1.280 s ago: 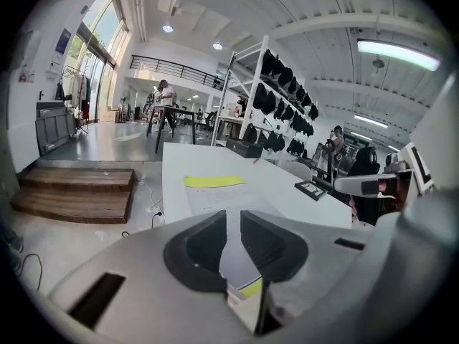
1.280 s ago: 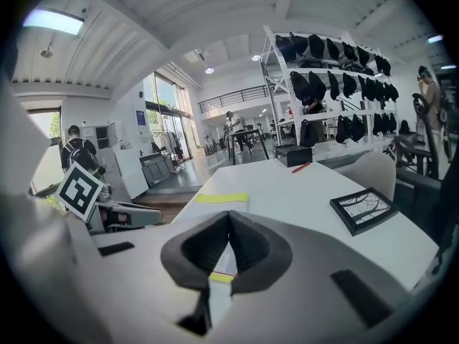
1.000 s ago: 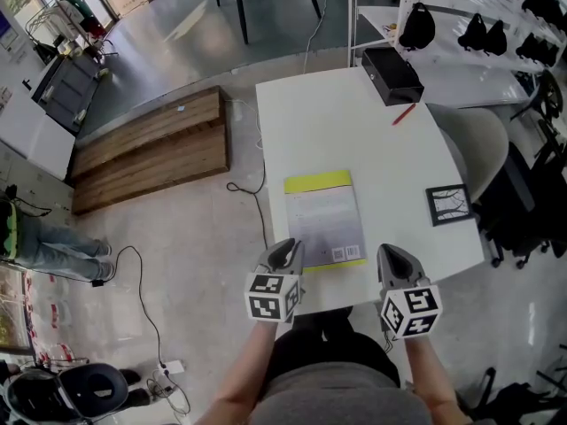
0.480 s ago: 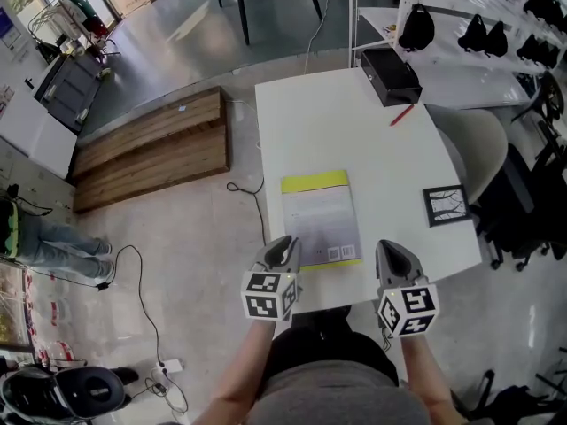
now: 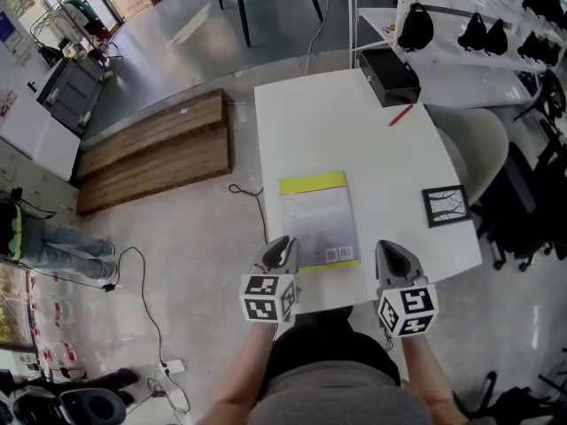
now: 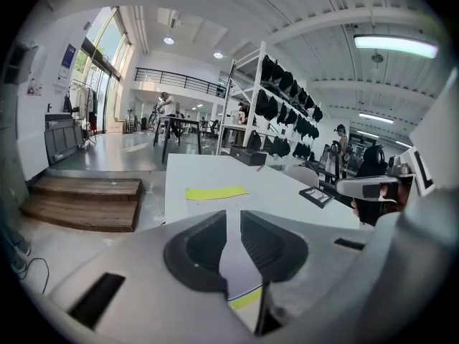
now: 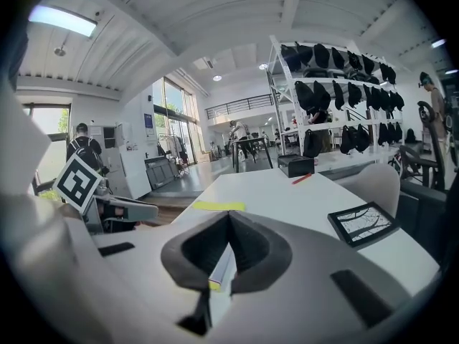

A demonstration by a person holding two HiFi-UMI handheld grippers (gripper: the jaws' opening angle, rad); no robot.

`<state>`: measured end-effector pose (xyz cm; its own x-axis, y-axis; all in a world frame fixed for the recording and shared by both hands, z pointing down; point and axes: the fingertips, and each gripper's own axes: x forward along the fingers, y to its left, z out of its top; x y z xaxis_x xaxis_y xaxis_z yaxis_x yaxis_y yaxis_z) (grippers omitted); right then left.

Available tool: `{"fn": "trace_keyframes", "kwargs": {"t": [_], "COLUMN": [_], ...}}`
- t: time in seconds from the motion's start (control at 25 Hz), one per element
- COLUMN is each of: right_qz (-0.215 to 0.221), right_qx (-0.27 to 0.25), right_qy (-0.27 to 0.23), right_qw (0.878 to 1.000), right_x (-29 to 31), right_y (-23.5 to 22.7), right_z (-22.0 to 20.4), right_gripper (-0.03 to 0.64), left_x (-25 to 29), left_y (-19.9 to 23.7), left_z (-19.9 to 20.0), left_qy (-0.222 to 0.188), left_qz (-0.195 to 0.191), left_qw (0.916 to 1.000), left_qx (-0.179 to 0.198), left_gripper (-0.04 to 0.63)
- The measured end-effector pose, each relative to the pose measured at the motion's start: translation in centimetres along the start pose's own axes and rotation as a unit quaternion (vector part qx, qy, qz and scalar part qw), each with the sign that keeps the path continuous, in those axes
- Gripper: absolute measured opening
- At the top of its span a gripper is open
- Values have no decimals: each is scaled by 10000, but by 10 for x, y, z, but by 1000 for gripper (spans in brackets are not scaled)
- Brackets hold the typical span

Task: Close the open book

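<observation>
- Risk: the book (image 5: pixel 320 220) is lying flat on the tabletop (image 5: pixel 354 122) and already looking closed, so any nudge is likely sliding it off the near left edge.
- The left tool (image 5: pixel 282 248) is holding its jaws narrowly apart, empty. The right tool (image 5: pixel 392 253) is sitting pressed together, empty.
- Room: the far tabletop is lying bare, and the frame (image 5: pixel 446 204) is sitting well apart on the right.

Your head camera looks steeply down from above the book's (image 5: pixel 320 220) near side, with most of the tabletop (image 5: pixel 372 131) in frame. The camera on your left gripper (image 5: pixel 281 246) sits low and close at the book's near left corner, facing along it. That on your right gripper (image 5: pixel 393 253) sits low just right of the book's near edge, facing likewise. All three views share the book and the framed picture (image 5: pixel 447 204) right of it.
</observation>
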<state>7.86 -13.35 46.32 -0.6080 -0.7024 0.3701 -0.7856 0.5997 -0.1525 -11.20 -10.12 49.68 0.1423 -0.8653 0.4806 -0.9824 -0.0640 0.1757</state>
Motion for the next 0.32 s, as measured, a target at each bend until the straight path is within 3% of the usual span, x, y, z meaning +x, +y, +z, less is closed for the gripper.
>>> {"fn": "trace_keyframes", "kwargs": {"t": [0.32], "right_qz": [98], "right_qx": [24], "right_qy": [5], "right_qw": [9999], "right_x": [3], "right_y": [1], "right_z": [-4], "right_gripper": [3], "left_x": [-4], "left_y": [11], "left_z": [-4], "left_qy": [-23], "left_qz": [146], "left_qw": [9998], "left_qx": [-99], "left_gripper": [63]}}
